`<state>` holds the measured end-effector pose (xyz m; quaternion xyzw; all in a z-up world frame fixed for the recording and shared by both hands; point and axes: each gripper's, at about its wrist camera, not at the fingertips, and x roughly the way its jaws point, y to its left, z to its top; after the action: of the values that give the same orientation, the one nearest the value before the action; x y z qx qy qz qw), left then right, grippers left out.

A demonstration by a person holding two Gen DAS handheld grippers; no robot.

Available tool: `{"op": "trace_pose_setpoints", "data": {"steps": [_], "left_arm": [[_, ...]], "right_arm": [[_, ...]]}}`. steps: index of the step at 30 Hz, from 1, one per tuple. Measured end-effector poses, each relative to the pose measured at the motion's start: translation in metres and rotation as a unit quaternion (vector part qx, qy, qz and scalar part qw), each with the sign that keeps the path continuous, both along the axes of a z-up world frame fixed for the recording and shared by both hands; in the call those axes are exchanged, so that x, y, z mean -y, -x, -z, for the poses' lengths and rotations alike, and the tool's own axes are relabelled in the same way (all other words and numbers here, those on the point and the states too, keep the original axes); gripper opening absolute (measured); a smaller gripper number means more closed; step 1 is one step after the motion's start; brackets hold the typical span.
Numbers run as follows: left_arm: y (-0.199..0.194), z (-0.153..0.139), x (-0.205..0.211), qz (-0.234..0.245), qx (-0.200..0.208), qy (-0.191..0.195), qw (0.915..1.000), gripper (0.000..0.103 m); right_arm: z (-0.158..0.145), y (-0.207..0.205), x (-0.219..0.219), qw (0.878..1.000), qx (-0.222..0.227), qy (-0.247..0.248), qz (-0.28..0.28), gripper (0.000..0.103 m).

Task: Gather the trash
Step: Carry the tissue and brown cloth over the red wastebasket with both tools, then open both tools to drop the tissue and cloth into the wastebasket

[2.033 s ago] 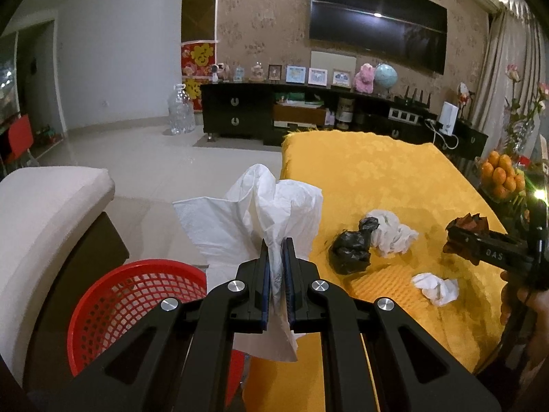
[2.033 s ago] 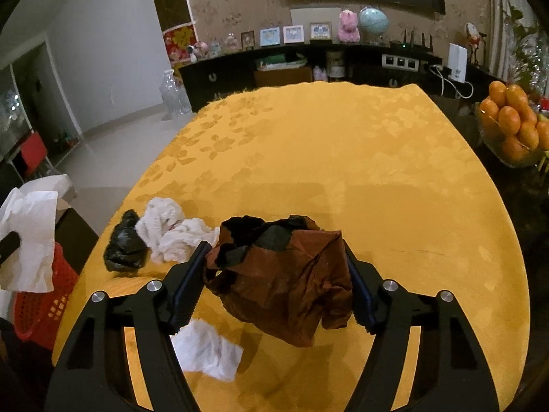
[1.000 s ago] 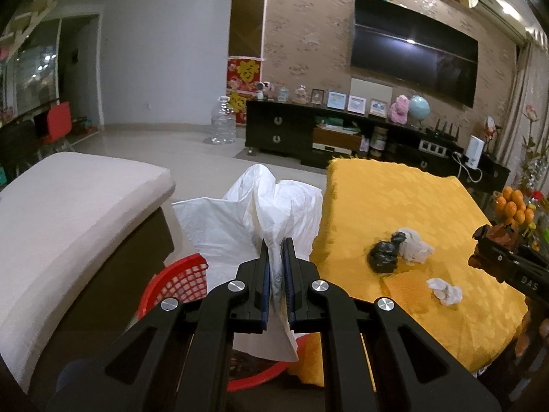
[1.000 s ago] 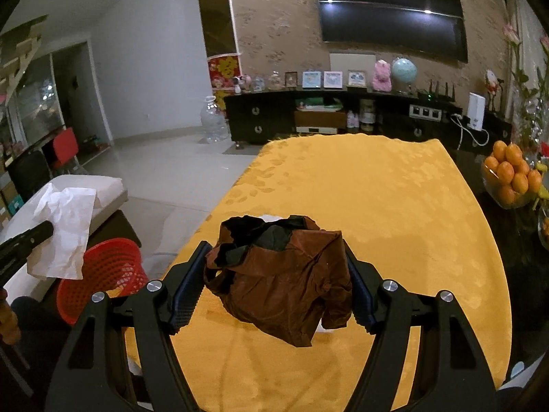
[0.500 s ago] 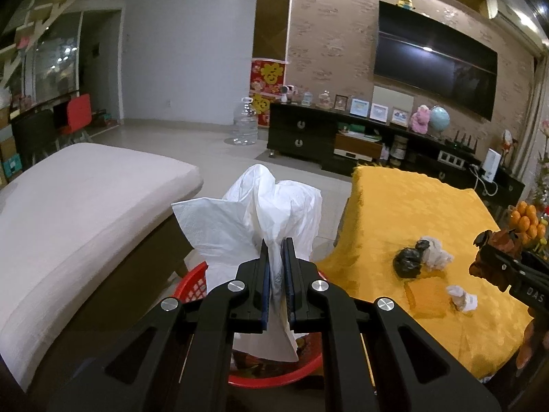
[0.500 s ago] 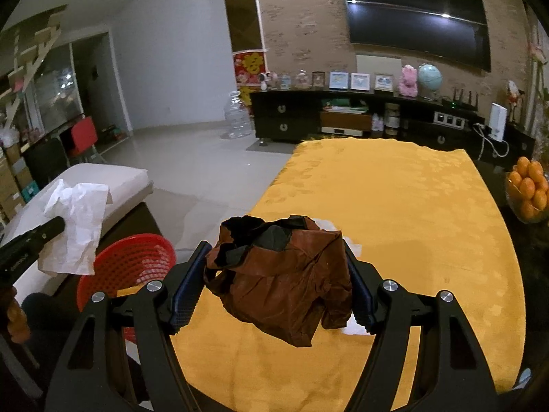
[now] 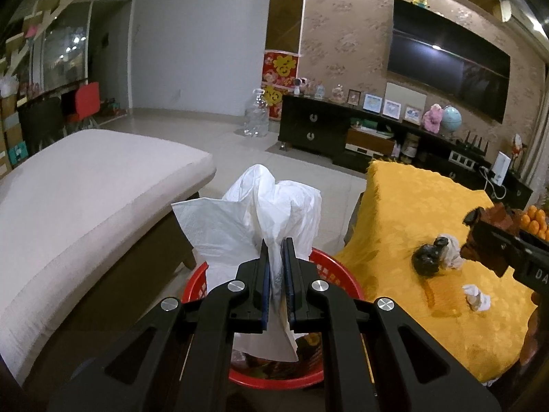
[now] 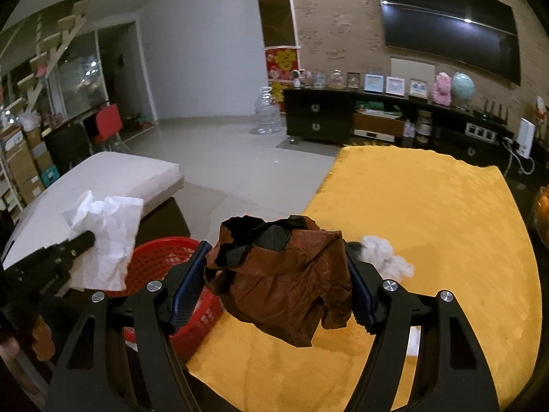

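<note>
My left gripper point(image 7: 275, 257) is shut on a crumpled white tissue point(image 7: 254, 213), held right above the red mesh basket point(image 7: 338, 274) on the floor beside the table. In the right wrist view the same tissue point(image 8: 109, 237) and left gripper point(image 8: 77, 243) hang over the basket point(image 8: 161, 254). My right gripper point(image 8: 274, 267) is shut on a crumpled brown and black wrapper point(image 8: 284, 281), over the table's near left corner. On the yellow tablecloth point(image 7: 429, 213) lie a black wad point(image 7: 427, 261), a white wad point(image 7: 453, 252) and a small white tissue point(image 7: 477, 297).
A low bench with a white cushion point(image 7: 85, 185) stands left of the basket. A bowl of oranges point(image 7: 535, 223) sits at the table's right edge. A dark TV cabinet point(image 7: 360, 134) runs along the far wall, with a large water bottle point(image 7: 255, 116) on the floor.
Both grippers have swung left with their loads. The basket now lies directly under the tissue, and the wrapper has come from mid-table to the table's left corner near the basket.
</note>
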<state>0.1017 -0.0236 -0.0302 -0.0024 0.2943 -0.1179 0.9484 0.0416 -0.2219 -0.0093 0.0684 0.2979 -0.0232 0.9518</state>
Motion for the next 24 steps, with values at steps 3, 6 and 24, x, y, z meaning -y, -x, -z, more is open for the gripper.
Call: {"op": "trace_pose_setpoints", "data": {"steps": [3,6,24], "left_arm": [[-0.004,0.003,-0.001,-0.004,-0.005,0.0,1.0,0.007],[-0.008,0.007,-0.002,-0.008,-0.011,0.001,0.9999,0.007],[-0.042,0.031,0.002,-0.024,-0.063,-0.005,0.9977,0.007]], "right_arm": [[0.0,-0.013,-0.01,1.0,-0.004,-0.009,-0.016,0.07],[0.002,-0.023,-0.02,0.999,-0.007,-0.013,-0.03,0.07],[0.036,-0.083,-0.067,0.991,-0.063,-0.049,-0.106,0.07]]}}
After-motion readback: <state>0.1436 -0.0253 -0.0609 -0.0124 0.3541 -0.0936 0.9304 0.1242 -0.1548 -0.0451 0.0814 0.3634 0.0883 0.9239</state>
